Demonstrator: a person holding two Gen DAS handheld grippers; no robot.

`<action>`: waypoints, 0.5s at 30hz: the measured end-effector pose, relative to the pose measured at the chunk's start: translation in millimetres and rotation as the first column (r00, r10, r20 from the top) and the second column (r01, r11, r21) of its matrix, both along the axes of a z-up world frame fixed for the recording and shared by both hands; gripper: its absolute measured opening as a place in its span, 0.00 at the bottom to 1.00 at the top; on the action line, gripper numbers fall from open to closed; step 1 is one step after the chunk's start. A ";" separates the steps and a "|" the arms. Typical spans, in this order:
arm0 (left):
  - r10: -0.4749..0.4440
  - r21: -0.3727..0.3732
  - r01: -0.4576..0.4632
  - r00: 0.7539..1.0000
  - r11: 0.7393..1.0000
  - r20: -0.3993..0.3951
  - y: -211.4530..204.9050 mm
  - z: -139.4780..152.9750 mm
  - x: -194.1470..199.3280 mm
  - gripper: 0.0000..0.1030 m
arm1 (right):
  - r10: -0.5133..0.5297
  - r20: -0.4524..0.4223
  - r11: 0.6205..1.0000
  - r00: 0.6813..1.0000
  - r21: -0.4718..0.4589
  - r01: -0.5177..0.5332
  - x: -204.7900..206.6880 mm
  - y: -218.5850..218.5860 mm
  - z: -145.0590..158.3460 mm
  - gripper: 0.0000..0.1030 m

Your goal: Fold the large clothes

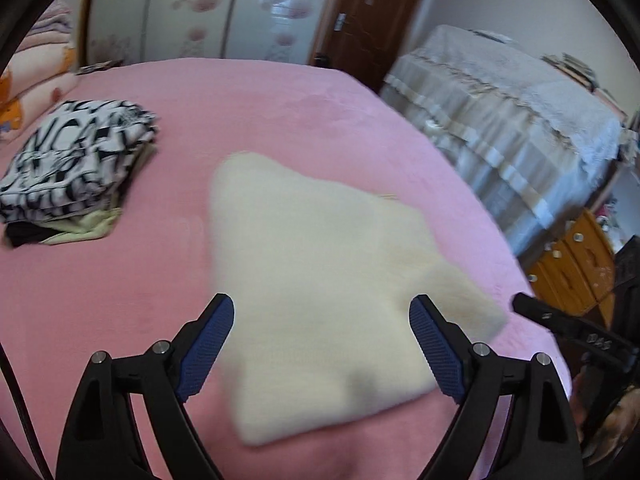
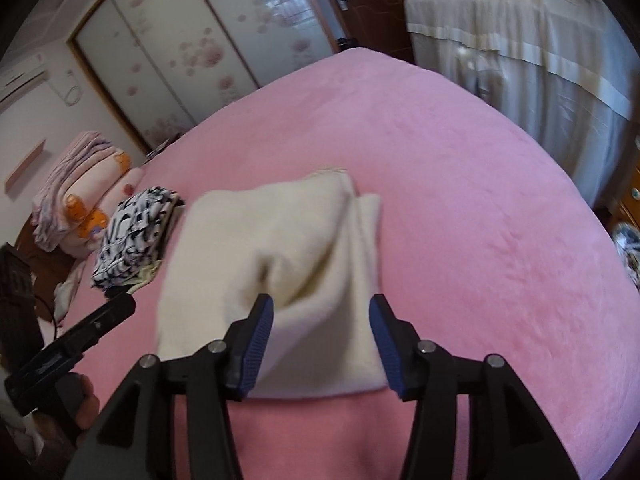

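**On the pink bed: cream garment let go, both claws spread**

Across the room's near half spread the bed (image 1: 304,112), covered in a pink fleece sheet. Beyond its far edge stood the wardrobe (image 1: 192,12) with flower-printed sliding doors, and to the right a second piece of furniture under a grey lace cover (image 1: 500,112).

On the near middle of the bed lay the cream garment (image 1: 320,280), folded into a thick, rumpled bundle, its upper layer humped and blurred. Far to its left, well apart, sat a stack of folded clothes (image 1: 76,156) topped by a black-and-white printed piece.

Over the garment's near left edge hung the left claw (image 1: 321,318), its blue pads spread wide on either side of the cloth, released and pressing on nothing. Over the garment's near right part hung the right claw (image 2: 321,316), its pads parted about halfway with the cloth showing between them, released as well.
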State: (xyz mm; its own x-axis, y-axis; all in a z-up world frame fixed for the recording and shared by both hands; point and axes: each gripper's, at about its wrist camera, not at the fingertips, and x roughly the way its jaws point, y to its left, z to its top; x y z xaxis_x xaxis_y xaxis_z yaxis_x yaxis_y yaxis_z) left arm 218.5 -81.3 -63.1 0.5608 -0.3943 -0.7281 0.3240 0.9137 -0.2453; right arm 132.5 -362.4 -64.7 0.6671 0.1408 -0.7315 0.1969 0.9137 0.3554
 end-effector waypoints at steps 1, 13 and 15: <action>0.028 0.031 -0.027 0.999 0.999 -0.024 7.6 -6.5 5.1 0.86 | 0.023 -0.009 1.000 1.000 0.008 -0.022 4.7 5.1 -0.2 0.54; 0.021 0.092 -0.004 0.982 0.996 -0.190 23.5 -80.5 38.2 0.79 | 0.193 -0.226 0.978 0.955 -0.033 -0.205 75.5 46.7 -51.3 0.19; -0.019 0.062 0.032 0.980 0.998 -0.200 19.9 -80.8 41.3 0.60 | 0.203 -0.248 0.970 0.947 -0.081 -0.229 78.2 51.3 -55.9 0.16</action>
